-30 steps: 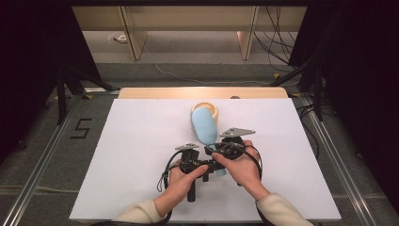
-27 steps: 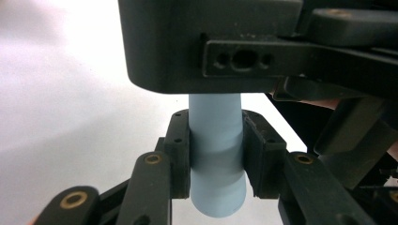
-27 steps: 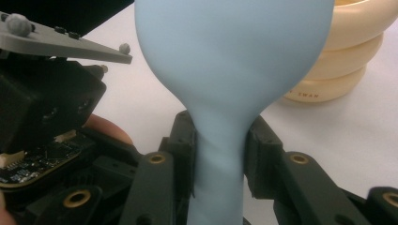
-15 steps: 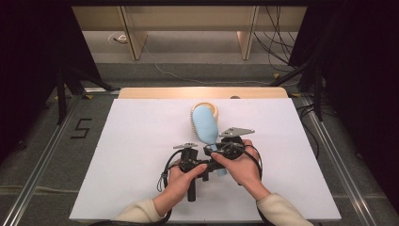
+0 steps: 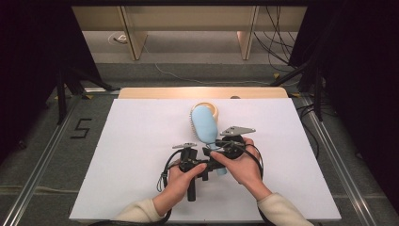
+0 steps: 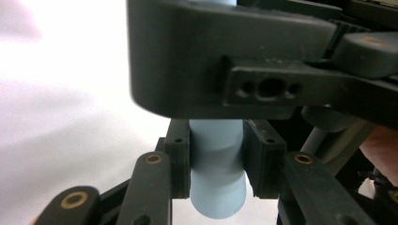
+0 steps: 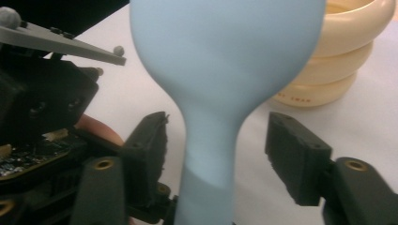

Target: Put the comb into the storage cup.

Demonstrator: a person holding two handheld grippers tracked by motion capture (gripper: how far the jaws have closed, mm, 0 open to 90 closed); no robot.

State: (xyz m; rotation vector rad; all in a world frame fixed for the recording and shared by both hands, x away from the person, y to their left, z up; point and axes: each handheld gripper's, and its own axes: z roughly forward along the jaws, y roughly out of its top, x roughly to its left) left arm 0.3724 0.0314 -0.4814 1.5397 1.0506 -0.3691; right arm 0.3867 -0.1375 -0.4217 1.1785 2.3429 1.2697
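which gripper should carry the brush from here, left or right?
Left, probably. The left gripper is clamped on the brush handle. The right gripper has just been opening; its pads stand clear either side of the neck, so it would have to regrip.

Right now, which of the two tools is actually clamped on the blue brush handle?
The left tool: its pads press both sides of the blue brush handle near its end. The right tool straddles the neck, its jaws just opening, with gaps on both sides.
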